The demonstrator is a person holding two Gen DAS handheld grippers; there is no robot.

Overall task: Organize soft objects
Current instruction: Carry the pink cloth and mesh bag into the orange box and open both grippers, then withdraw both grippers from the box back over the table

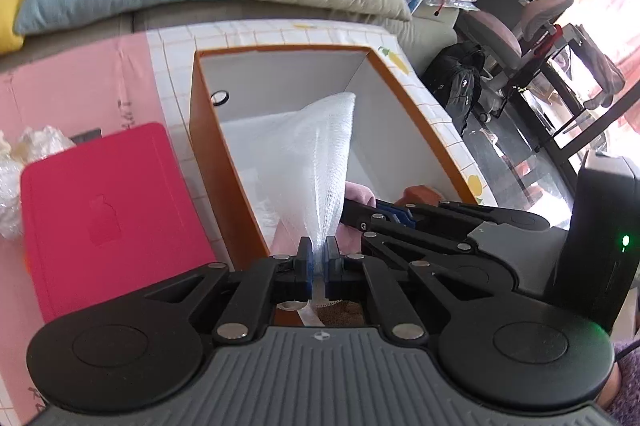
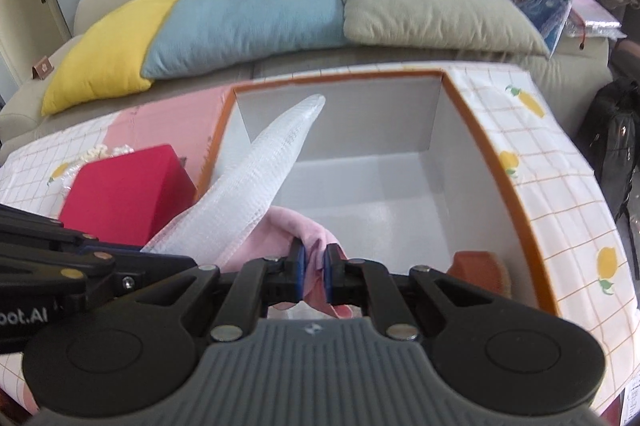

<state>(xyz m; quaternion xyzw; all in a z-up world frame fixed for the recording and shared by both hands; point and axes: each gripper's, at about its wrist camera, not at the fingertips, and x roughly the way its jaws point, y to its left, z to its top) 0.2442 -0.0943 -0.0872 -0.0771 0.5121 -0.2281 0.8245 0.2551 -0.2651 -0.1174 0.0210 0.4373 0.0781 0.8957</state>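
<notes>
Left gripper [image 1: 319,258]: bottom middle of its view, jaws pinched tight on the bubble wrap [image 1: 316,161].
Right gripper [image 2: 315,268]: bottom middle of its view, jaws squeezed on the pink cloth [image 2: 280,230].
Bubble wrap: stretches up from the jaws into the box [image 1: 208,153].
Pink cloth: low in the box, by its near edge.
Box: orange outside, white inside, mid frame.
Red case [image 1: 108,209]: left of the box.
Pillows [image 2: 256,13]: top, on the sofa.
</notes>
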